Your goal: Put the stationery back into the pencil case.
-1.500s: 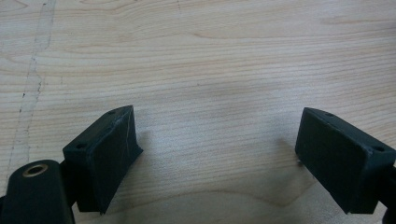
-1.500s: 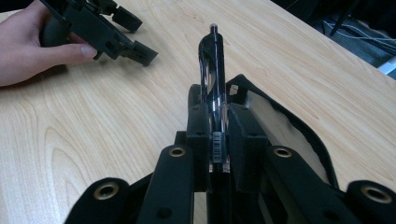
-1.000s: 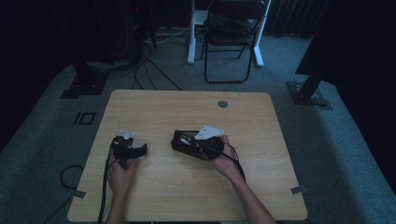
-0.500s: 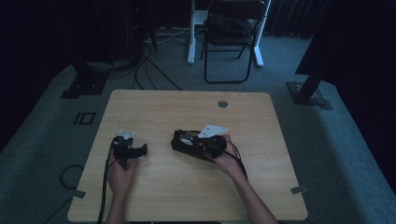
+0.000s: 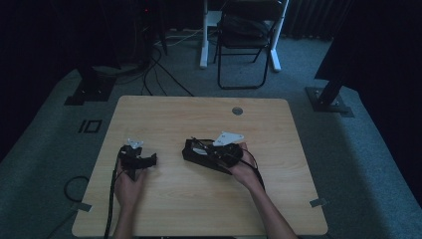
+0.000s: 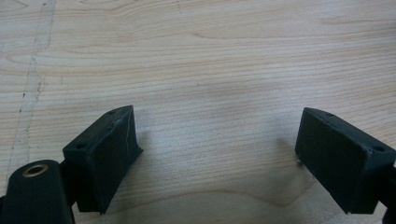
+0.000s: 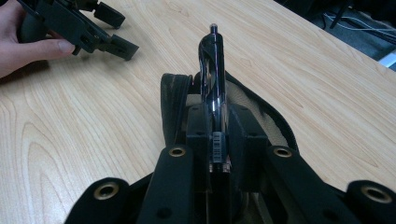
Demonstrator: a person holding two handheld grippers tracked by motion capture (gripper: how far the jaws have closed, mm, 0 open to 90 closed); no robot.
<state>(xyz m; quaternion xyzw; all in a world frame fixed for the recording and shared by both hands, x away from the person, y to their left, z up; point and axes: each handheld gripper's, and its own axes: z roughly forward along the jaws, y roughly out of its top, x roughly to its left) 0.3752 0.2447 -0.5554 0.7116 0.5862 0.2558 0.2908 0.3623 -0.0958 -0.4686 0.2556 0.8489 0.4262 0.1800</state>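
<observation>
So the right tool [image 7: 218, 140] is clamped tight on a glossy black pen [image 7: 212, 70], both jaws squeezing its lower end, tip sticking out toward 12 o'clock in the right gripper view. Right under and around the pen sits an open black pouch [image 7: 173, 100] with a mesh lining, lying on the tabletop [image 7: 303, 84]. From the high view that pouch [image 5: 195, 152] is near the middle of the tabletop, just at 9 o'clock from the right hand [image 5: 244, 167]. The left tool [image 6: 215, 154] has its 2 jaws spread wide apart with bare wood between them; it sits well off at 9 o'clock from the pouch, held by the left hand [image 5: 128, 186].
</observation>
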